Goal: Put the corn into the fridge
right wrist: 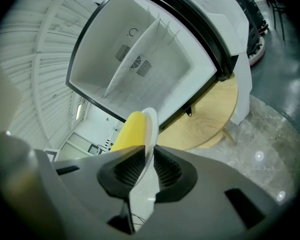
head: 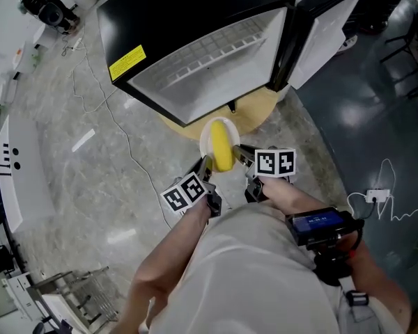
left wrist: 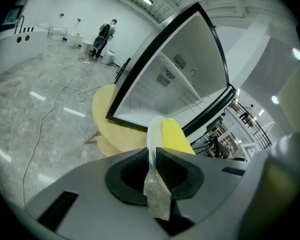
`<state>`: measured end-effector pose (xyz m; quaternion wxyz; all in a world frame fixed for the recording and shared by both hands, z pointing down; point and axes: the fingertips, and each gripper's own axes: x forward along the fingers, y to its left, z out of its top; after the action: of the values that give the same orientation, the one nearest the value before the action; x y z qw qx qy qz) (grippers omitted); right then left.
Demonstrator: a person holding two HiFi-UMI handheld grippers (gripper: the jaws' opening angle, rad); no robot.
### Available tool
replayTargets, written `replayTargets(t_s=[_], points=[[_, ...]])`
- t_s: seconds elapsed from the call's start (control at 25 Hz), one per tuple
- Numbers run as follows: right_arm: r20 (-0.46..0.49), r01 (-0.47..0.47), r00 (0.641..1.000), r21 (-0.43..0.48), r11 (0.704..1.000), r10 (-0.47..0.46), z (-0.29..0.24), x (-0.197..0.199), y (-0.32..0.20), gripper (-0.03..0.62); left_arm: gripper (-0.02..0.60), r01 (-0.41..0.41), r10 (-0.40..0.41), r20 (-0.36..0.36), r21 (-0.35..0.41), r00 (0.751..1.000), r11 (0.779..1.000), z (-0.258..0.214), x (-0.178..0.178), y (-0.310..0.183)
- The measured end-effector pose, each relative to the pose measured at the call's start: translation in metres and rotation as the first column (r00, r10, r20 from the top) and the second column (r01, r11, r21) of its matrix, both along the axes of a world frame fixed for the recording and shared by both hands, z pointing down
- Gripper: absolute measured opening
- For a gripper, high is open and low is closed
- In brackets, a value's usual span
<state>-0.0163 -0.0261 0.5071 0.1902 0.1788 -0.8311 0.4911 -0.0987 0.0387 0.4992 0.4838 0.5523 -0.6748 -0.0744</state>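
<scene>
A yellow corn cob (head: 222, 147) lies on a small white plate (head: 208, 132), held in the air in front of the open fridge (head: 202, 54). My left gripper (head: 205, 167) is shut on the plate's left rim (left wrist: 153, 134), the corn (left wrist: 176, 137) just beyond its jaws. From the other side my right gripper (head: 242, 160) is shut on the plate's right rim (right wrist: 150, 129), with the corn (right wrist: 130, 130) to its left. The fridge's white inside (right wrist: 140, 64) with a wire shelf (head: 216, 47) faces both grippers.
The fridge stands on a round pale wooden table (head: 254, 113). Its white door (head: 327, 30) hangs open at the right. Cables (head: 118, 127) trail over the grey marble floor. White counters (head: 21, 165) stand at the left, a metal rack (head: 70, 294) at the lower left.
</scene>
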Motion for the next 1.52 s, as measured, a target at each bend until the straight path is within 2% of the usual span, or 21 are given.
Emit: replayTargets(t_s=[0.44, 0.84, 1.16, 1.52], points=[[-0.010, 0.129, 0.992, 0.000, 0.992, -0.129, 0.013, -0.025, -0.032, 0.038, 0.051, 0.055, -0.056, -0.044, -0.025, 0.997, 0.998, 0.017, -0.013, -0.021], [-0.028, 0.239, 0.971, -0.001, 0.971, -0.239, 0.028, -0.035, -0.073, 0.038, 0.052, 0.095, -0.099, -0.081, -0.047, 0.992, 0.994, 0.034, -0.013, -0.054], [-0.028, 0.335, 0.942, 0.007, 0.942, -0.335, 0.032, -0.051, -0.087, 0.038, 0.052, 0.124, -0.128, -0.074, -0.061, 0.989, 0.990, 0.036, -0.019, -0.062], [-0.019, 0.383, 0.924, 0.009, 0.924, -0.383, 0.033, -0.055, -0.096, 0.038, 0.052, 0.161, -0.167, -0.076, -0.071, 0.983, 0.984, 0.038, -0.016, -0.067]])
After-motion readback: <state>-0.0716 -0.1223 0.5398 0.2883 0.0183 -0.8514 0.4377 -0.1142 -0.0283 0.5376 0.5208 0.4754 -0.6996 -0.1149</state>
